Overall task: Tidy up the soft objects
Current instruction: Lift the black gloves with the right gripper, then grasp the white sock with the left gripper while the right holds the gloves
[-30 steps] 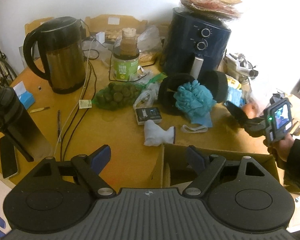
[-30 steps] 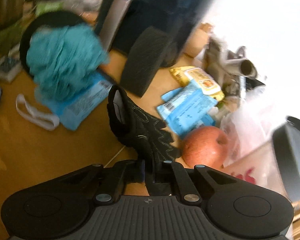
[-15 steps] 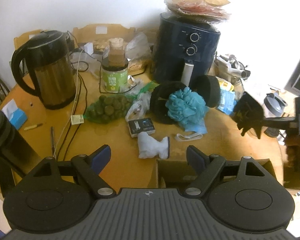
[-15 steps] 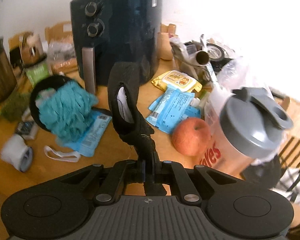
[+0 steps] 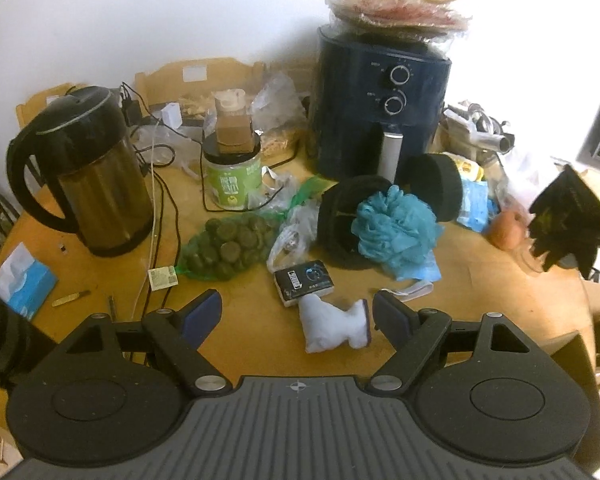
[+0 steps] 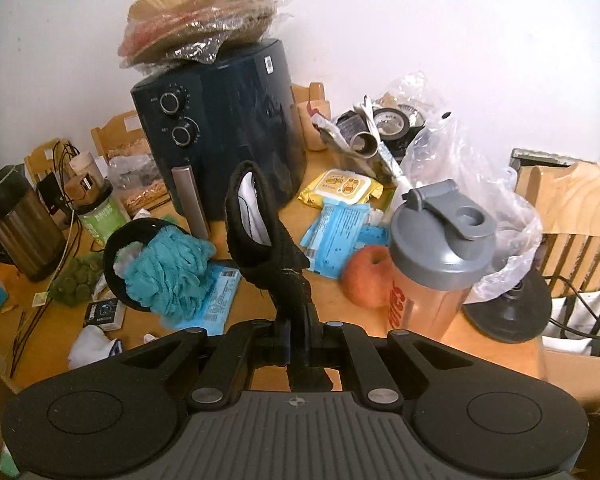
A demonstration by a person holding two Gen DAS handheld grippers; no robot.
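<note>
Overhead, right claw (image 6: 299,334) grips a black glove (image 6: 260,236); left claw (image 5: 298,316) gapes empty.

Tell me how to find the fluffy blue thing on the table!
Find the big dark blue air fryer by the wall. On the wooden table just in front of its silver handle sits the blue bath pouf, leaning on a black round pad. It is the only frilly, ruffled ball among flat packets.

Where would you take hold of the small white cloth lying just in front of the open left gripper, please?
Probably at the narrow waist of the white cloth, coming down from above: it lies flat on the table, and the left gripper is open with its fingers on either side.
</note>
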